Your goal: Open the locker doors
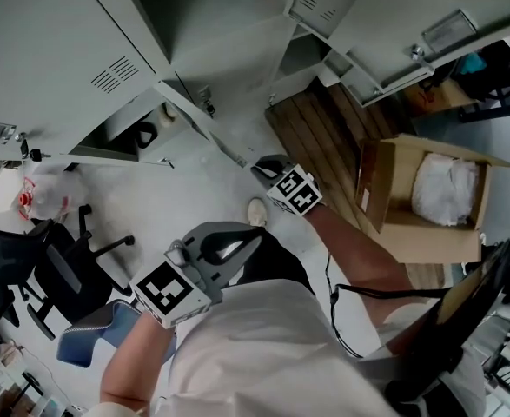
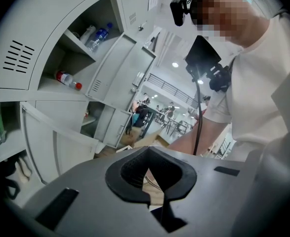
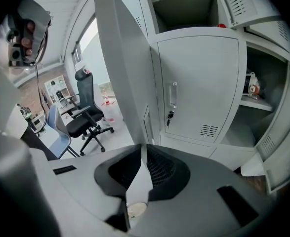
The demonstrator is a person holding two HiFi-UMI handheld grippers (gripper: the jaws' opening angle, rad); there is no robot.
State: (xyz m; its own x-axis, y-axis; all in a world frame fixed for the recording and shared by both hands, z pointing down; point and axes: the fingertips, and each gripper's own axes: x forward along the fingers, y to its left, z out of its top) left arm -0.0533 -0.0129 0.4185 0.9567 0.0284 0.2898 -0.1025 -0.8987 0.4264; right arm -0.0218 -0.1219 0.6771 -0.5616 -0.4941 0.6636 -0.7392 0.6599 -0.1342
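Pale grey sheet-steel locker doors [image 1: 55, 46] fan out across the top of the head view, most of them swung wide from the bank of lockers. The right hand-held gripper [image 1: 268, 168] reaches down to the foot of that bank. The left hand-held gripper [image 1: 246, 240] hangs close to the person's white shirt, touching nothing. A brown open cardboard box [image 1: 428, 202] sits on the floor at the right.

In the left gripper view the jaws are clenched together with nothing between them, and only background shows through the pad loop. Open compartments lie off to the left.

In the right gripper view the jaws are pinched on the thin free edge of one open grey door leaf [image 3: 125, 68], seen edge-on. Just beyond it stands a closed grey door [image 3: 194, 83] with a slim upright handle.

To do this swing well, I would carry the pinch along the door's hinge arc rather than pull straight — a twisted wrist could let the thin edge slip out. Letting go only once the leaf stands wide seems wise — the closed grey door is likely next.
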